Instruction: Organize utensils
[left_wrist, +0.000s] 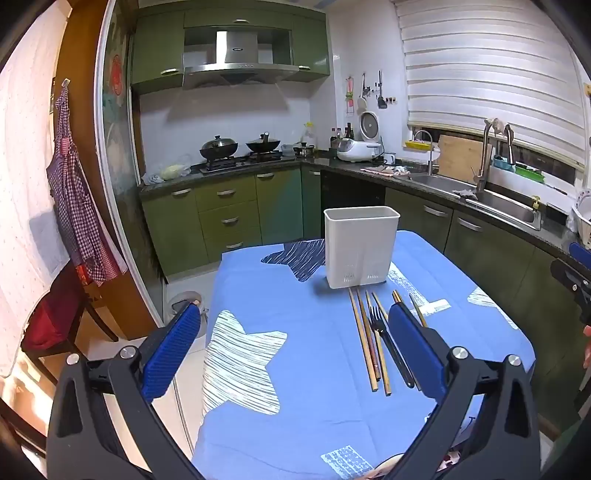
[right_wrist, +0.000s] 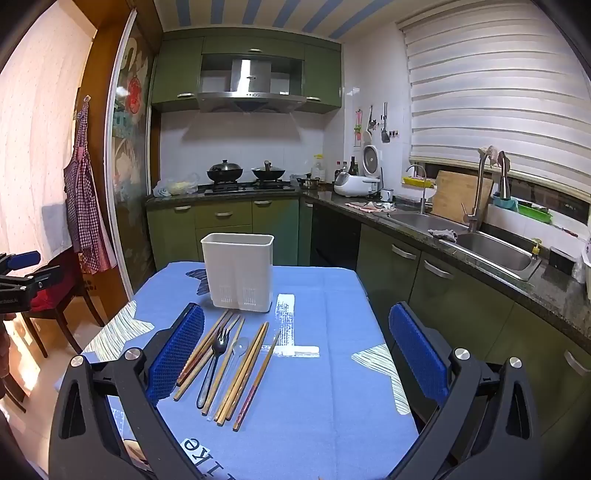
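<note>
Utensils: wooden chopsticks, dark fork

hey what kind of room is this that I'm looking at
Most likely a home kitchen. A gas stove with two woks sits under a steel range hood, and a steel sink with a tall faucet is set into the dark countertop, with green cabinets below.

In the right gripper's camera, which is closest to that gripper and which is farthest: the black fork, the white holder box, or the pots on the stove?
Seen from the right gripper:
1. Black fork: nearest, lying among the chopsticks on the blue cloth, beside the gripper's left finger.
2. White holder box: next, standing upright just past the utensils.
3. Pots on the stove: farthest, across the kitchen by the back wall.
</note>
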